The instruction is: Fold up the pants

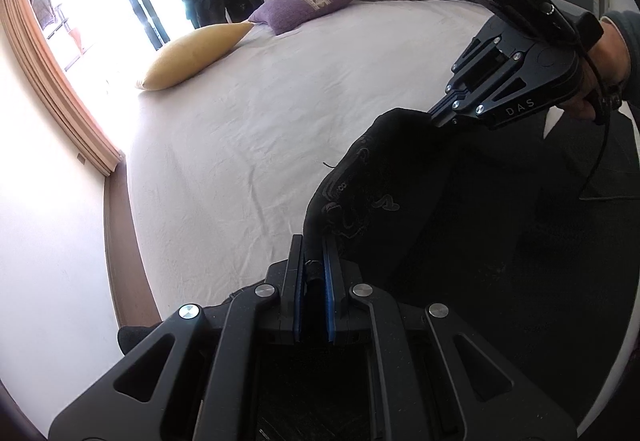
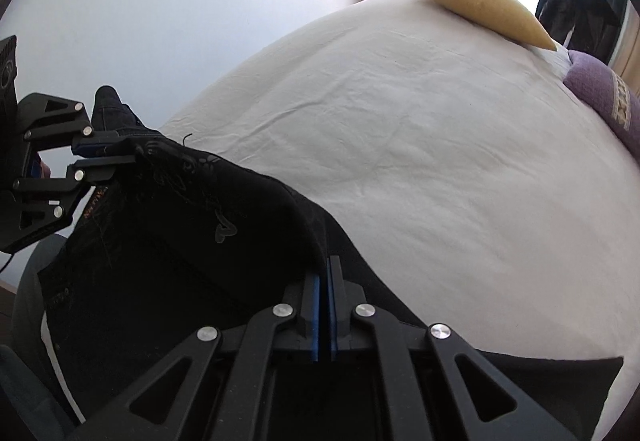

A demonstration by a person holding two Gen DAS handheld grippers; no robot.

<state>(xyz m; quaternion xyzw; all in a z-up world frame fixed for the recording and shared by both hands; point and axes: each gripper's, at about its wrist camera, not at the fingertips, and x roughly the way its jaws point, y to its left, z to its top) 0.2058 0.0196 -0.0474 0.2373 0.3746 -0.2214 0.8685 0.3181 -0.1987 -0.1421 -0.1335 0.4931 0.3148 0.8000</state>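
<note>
On your right tongs (image 1: 434,120), seen from the left wrist camera, you can read the letters "DAS" on the black body. An orange label inside the pants (image 2: 168,225) waistband shows lettering, but you cannot read it

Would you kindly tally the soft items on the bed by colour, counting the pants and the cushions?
Black: 1, the pants, held by the left gripper and right gripper
Yellow: 1, the yellow cushion
Purple: 1, the purple cushion
Total: 3
</note>
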